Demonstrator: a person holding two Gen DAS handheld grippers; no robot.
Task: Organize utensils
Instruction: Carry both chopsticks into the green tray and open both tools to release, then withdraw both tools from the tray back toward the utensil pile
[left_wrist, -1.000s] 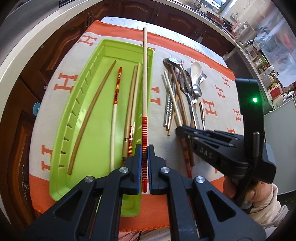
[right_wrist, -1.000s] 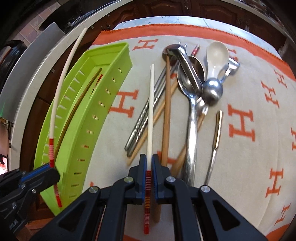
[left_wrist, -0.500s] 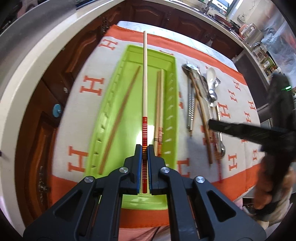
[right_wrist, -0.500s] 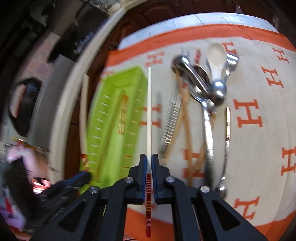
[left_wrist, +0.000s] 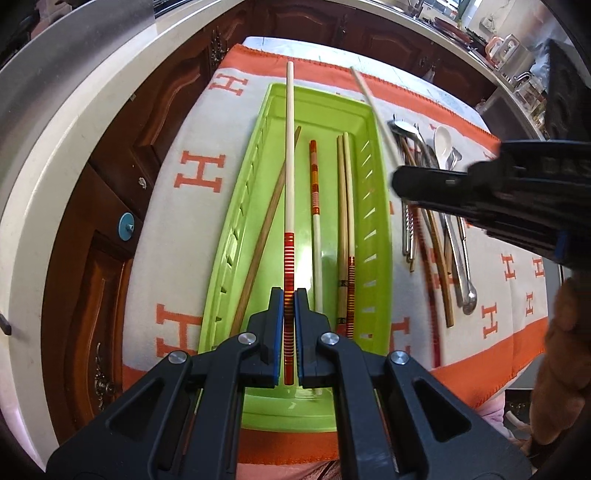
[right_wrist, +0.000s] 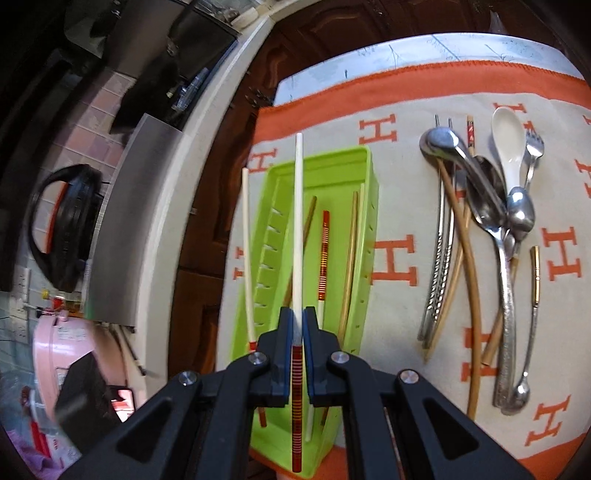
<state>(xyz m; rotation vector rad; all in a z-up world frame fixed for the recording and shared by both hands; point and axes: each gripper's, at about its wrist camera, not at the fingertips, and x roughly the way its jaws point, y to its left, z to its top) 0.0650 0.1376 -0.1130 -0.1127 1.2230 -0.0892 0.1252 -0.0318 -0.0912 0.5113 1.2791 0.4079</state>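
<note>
In the left wrist view, my left claw (left_wrist: 290, 321) is clamped on a pale chopstick (left_wrist: 290, 155) at its red striped end, and the stick points away from me over the green tray (left_wrist: 382, 206), along its length. Below it in the tray I see a brown stick (left_wrist: 271, 218) that lies at a slant, one striped stick (left_wrist: 314, 192) and a pair of bamboo sticks (left_wrist: 345, 206) near the right wall. My right claw (left_wrist: 402, 182) comes in from the right above the tray wall, and its own pale stick (left_wrist: 373, 110) slants toward the far edge. To the right, on the orange and white cloth (left_wrist: 199, 173), the spoons and forks (left_wrist: 443, 155) are in a loose pile. In the right wrist view, my right claw (right_wrist: 297, 332) is closed tight on the second pale chopstick (right_wrist: 298, 221), which hangs over the left part of the tray (right_wrist: 369, 229). The stick of the left claw (right_wrist: 248, 258) shows just left of the tray's left wall. The pile of metal cutlery (right_wrist: 506, 229) and a white spoon (right_wrist: 508, 147) lie well apart on the right. I think the step now is to lay both sticks down in the tray. To do it well, I should lower each one until it is parallel with the long walls, put it in the free lane between the others, and open the fingers only when it is close to the floor, so it does not bounce or cross the slanted brown one.
</note>
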